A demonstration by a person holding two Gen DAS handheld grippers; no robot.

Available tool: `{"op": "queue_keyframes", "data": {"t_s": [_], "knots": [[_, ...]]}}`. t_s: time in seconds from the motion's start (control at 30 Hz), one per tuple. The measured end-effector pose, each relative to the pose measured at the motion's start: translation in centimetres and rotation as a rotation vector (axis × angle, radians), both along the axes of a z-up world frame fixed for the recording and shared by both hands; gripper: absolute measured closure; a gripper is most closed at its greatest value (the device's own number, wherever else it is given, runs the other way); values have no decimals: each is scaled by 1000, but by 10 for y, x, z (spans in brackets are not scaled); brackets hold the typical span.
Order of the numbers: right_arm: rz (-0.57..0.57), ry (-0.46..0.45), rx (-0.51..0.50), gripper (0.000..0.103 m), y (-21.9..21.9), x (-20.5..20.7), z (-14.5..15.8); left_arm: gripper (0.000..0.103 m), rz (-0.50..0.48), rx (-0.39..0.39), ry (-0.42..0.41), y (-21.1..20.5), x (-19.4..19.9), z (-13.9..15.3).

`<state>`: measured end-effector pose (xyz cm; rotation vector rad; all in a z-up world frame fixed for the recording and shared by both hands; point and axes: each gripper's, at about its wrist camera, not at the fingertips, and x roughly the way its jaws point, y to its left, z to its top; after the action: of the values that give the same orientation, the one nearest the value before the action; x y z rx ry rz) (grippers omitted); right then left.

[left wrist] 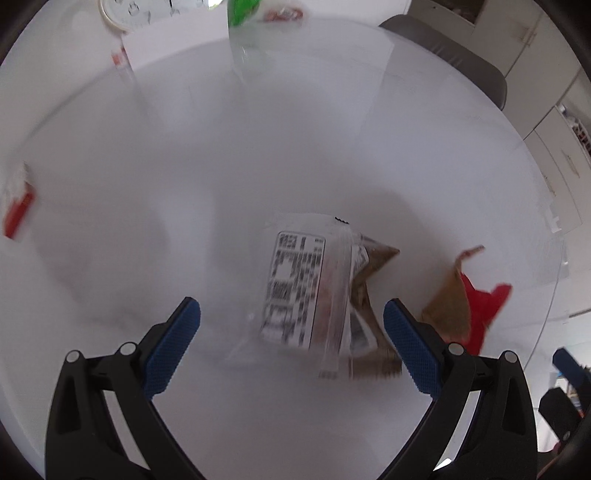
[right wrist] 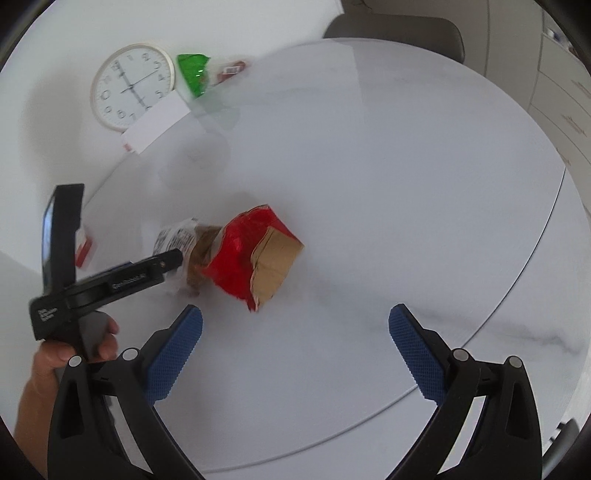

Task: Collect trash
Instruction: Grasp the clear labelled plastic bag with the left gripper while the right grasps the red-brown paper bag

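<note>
Two grippers over a round white table (right wrist: 369, 184), both with jaws spread wide and gripping nothing.

Left gripper (left wrist: 291, 332): blue-padded fingers (left wrist: 173, 347) straddle a clear plastic wrapper (left wrist: 306, 291) with a printed white label, lying flat on the tabletop. Brown crumpled packaging pokes out from under the wrapper's right edge. Wrapper sits between the fingers; I can't tell whether either pad touches it. Left wrist view is motion-blurred.

Right gripper (right wrist: 295, 350) hangs above bare tabletop, near a torn red-and-brown paper bag (right wrist: 258, 254) that lies just ahead and slightly left of it. Bag touches or overlaps the clear wrapper (right wrist: 177, 236) on its left side. In the left wrist view the same bag (left wrist: 465, 299) sits just right of the left gripper's right finger.

From the right wrist view, the left gripper (right wrist: 110, 280) comes in from the left, tip over the wrapper, a person's hand (right wrist: 74, 350) on its handle.

Far edge of table: white wall clock (right wrist: 133, 86) lying face up, a white card (right wrist: 157, 122) overlapping its lower rim, a green-topped clear bag (right wrist: 195, 74) beside the clock, and a small red-and-white packet (right wrist: 231, 70) beside that. Another small red-and-white packet (right wrist: 83, 249) lies at the left, behind the left gripper. Grey chair back (right wrist: 395, 33) beyond the table.
</note>
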<state>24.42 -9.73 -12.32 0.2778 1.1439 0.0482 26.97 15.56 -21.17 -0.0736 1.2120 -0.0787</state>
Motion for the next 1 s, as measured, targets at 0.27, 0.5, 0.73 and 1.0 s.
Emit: {"op": "queue_keyframes", "data": {"t_s": [0.27, 0.5, 0.73, 1.0], "knots": [[-71, 27, 4, 3, 8, 20, -7, 44, -27, 19, 15, -6, 15, -16], [-121, 66, 14, 3, 38, 52, -28, 59, 2, 33, -35, 9, 1, 4], [-218, 107, -63, 3, 62, 83, -53, 59, 43, 32, -80, 33, -17, 33], [-161, 155, -123, 46, 67, 83, -70, 59, 44, 20, -115, 46, -42, 52]]}}
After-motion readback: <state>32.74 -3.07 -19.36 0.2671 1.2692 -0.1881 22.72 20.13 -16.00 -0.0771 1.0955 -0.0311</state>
